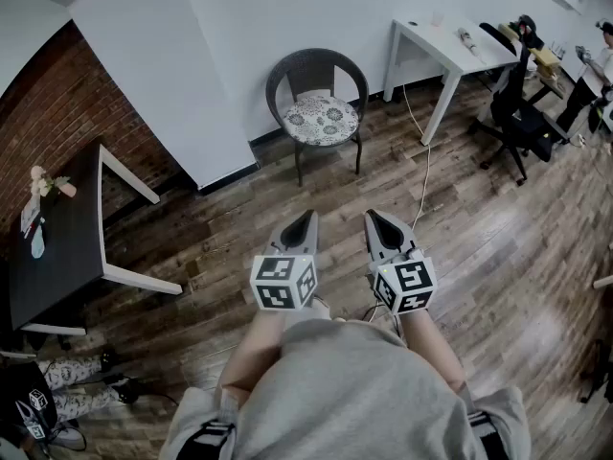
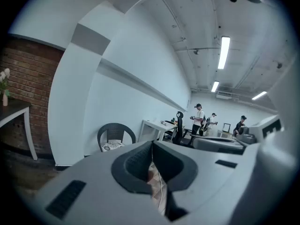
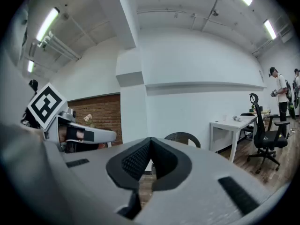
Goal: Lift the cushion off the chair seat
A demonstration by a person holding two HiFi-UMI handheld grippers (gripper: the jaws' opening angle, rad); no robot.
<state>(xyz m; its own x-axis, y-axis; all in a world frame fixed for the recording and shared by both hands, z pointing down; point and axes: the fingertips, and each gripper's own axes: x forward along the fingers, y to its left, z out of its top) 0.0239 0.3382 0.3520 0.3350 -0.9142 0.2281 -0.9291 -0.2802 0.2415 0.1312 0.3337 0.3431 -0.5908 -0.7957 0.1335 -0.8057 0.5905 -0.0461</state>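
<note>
A round floral cushion (image 1: 320,119) lies on the seat of a dark wicker chair (image 1: 316,68) against the white wall, some way ahead of me. In the left gripper view the chair (image 2: 116,137) and its cushion (image 2: 112,146) are small and distant. The right gripper view shows only the chair's back (image 3: 184,138) over the jaws. My left gripper (image 1: 309,216) and right gripper (image 1: 371,215) are held side by side above the wood floor, well short of the chair, both shut with nothing between their tips.
A black table (image 1: 57,247) with white legs stands at the left by the brick wall. A white desk (image 1: 448,46) stands right of the chair, with a cable (image 1: 423,175) trailing across the floor. Office chairs (image 1: 522,113) and people (image 1: 594,70) are at the far right.
</note>
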